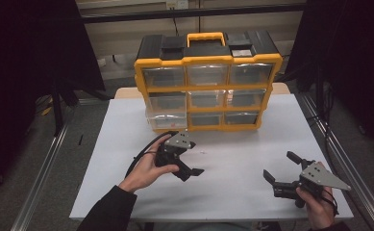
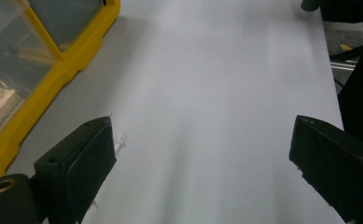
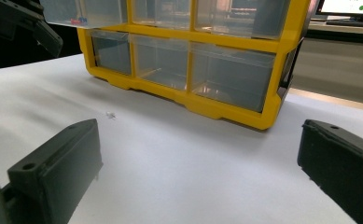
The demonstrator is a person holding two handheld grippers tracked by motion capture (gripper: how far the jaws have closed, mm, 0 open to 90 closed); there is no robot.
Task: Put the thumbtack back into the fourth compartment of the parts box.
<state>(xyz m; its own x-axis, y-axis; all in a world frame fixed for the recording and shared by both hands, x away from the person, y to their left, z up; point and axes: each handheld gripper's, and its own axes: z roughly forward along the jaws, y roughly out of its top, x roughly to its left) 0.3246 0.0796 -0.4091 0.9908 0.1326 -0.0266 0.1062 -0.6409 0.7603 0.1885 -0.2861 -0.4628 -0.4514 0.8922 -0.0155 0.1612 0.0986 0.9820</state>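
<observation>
High view: a yellow plastic organiser (image 1: 207, 86) with a black top and a yellow carry handle stands upright at the far side of the white table (image 1: 252, 159). Its front is a three-by-three grid of clear, boxy drawers with glossy faces; the bottom-left drawer (image 1: 165, 119) sticks out towards the person, the others sit flush in their frame.

On the smooth matte tabletop, a little in front of that organiser, lies a tiny pale plastic piece (image 1: 203, 152), too small to tell its shape. The left hand-held gripper (image 1: 190, 163), black and angular with a grey three-cornered plate on top, hovers just beside it, jaws spread wide with nothing between them. In the left gripper view the same small white piece (image 2: 121, 140) lies right by the inner edge of the left jaw, apart from it as far as can be judged, and the jaw's flat pad looks rubbery.

The right hand-held gripper (image 1: 281, 171) is held well apart near the table's right front corner, its blocky black jaws likewise wide apart and empty. Its own view shows the small piece (image 3: 110, 114) farther off, before the organiser's yellow base.
</observation>
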